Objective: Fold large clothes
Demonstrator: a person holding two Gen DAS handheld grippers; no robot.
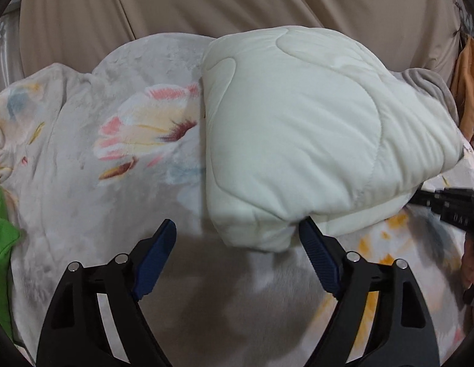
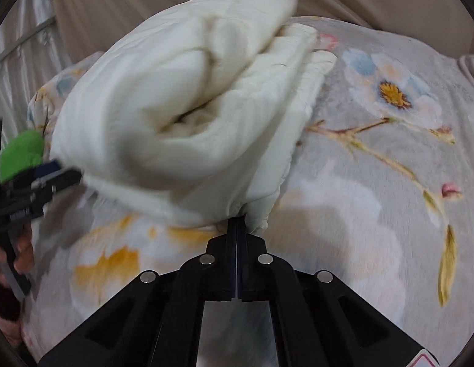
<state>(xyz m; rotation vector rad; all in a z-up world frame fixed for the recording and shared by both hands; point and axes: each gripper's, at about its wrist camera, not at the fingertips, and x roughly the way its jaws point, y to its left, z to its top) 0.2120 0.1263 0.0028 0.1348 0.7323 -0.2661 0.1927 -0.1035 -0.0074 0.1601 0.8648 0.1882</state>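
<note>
A cream-white quilted garment, thick and padded like a large coat or comforter, lies folded into a bulky bundle on a bed. In the right wrist view the same garment shows its folded end, with several puffy layers rolled over one another and a deep crease in the middle. It rests on a pale grey floral blanket printed with pink, yellow and blue flowers, which covers the whole surface beneath it. The right gripper has its two black fingers pressed together, pinching a gathered bit of the garment's lower edge between the tips. The left gripper is spread wide, its blue-padded fingers apart, one on each side of the bundle's near corner; the right-hand pad sits against the garment's underside, the other is clear of it, and nothing is clamped. In the left wrist view the right gripper appears as a blurred black shape at the right edge of the frame, just beside the garment. A bright green cloth lies at the left edge of the blanket, well apart from the bundle. Behind the bed hangs a beige curtain in soft vertical folds. An orange cloth hangs at the far right.
</note>
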